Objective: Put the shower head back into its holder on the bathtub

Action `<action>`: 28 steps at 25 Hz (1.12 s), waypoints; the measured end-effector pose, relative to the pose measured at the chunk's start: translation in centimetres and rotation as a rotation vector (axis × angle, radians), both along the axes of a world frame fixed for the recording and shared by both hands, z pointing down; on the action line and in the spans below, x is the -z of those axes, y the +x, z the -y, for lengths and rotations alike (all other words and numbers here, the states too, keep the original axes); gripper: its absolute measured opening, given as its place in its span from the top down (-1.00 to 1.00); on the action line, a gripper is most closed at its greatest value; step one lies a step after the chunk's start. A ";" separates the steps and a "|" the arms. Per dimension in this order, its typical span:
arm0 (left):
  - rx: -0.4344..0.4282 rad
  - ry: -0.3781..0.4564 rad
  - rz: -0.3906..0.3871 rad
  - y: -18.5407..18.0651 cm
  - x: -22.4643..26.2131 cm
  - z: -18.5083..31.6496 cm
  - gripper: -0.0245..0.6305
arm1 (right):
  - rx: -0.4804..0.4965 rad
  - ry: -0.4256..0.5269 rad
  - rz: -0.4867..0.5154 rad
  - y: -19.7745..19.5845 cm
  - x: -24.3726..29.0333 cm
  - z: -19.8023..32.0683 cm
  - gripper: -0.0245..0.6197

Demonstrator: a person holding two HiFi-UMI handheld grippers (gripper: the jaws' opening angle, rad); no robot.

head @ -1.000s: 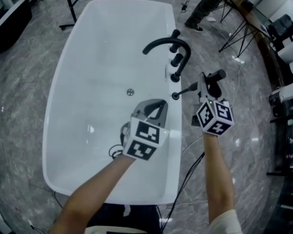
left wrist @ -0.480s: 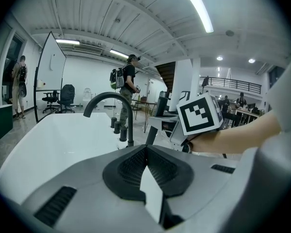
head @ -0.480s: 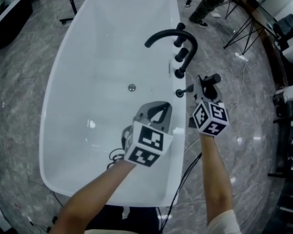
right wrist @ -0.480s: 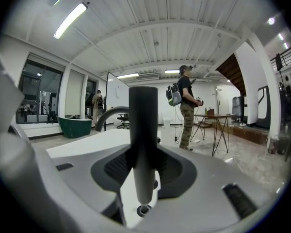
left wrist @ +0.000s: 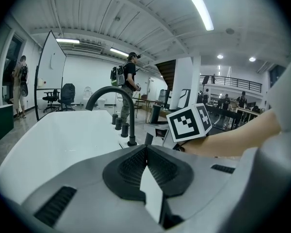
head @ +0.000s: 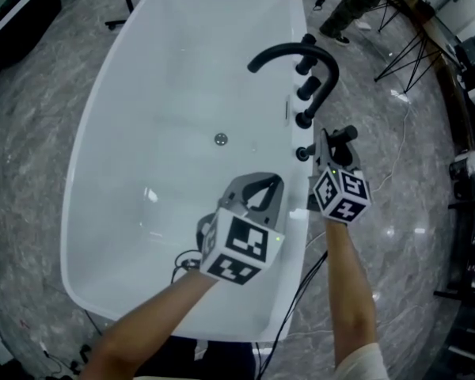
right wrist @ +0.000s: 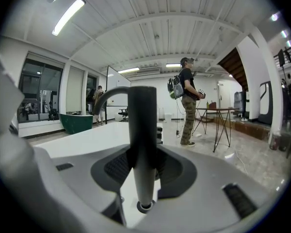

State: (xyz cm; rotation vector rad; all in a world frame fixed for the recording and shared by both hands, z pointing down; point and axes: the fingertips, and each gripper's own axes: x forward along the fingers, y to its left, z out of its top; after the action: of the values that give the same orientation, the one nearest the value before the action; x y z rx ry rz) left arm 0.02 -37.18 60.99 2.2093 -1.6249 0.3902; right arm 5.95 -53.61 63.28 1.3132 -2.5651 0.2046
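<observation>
Lowered right gripper (right wrist: 143,165) clamps shower head (right wrist: 142,125), clear only in its view; left gripper (left wrist: 146,149) jaws together.

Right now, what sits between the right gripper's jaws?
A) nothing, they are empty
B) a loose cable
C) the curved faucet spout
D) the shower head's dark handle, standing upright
D: in the right gripper view, the right gripper is clamped on the dark handle of the shower head, which stands upright between the pads.
</observation>
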 end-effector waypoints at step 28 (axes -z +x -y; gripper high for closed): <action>0.018 0.011 -0.032 0.1 4.9 -6.3 0.88 | -0.022 -0.136 -0.065 2.2 3.6 -10.9 0.35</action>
State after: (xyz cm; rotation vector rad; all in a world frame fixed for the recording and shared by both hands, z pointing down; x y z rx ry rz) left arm 0.08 -30.92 56.12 2.1964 -1.6325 0.3398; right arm 8.18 -42.67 59.64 1.2774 -2.4367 0.3289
